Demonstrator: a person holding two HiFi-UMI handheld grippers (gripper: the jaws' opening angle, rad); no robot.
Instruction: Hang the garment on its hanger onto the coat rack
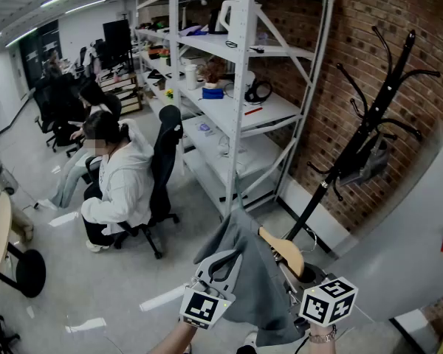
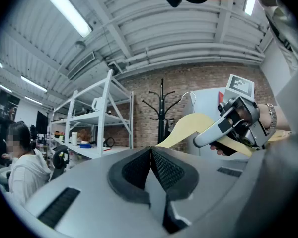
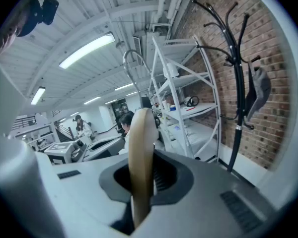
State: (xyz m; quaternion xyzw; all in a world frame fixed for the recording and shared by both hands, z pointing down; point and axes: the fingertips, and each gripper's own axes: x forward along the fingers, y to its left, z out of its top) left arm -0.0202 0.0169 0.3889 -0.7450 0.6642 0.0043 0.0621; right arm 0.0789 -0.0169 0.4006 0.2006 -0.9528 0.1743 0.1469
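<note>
A brick wall (image 1: 340, 65) backs this workroom, with white metal shelving (image 1: 236, 87) to its left, a black coat rack (image 1: 369, 124) in front of it that carries a grey item (image 1: 374, 161) on a lower hook, and a person (image 1: 122, 183) seated on a black office chair (image 1: 165, 161) further off. Both grippers are side by side, low and well short of the rack. The right gripper (image 3: 141, 182) pinches the wooden hanger (image 3: 140, 148), from which the grey garment (image 1: 255, 279) drapes, and the left gripper (image 2: 151, 170), just beside it, has its jaws pressed together with nothing visible between them.
</note>
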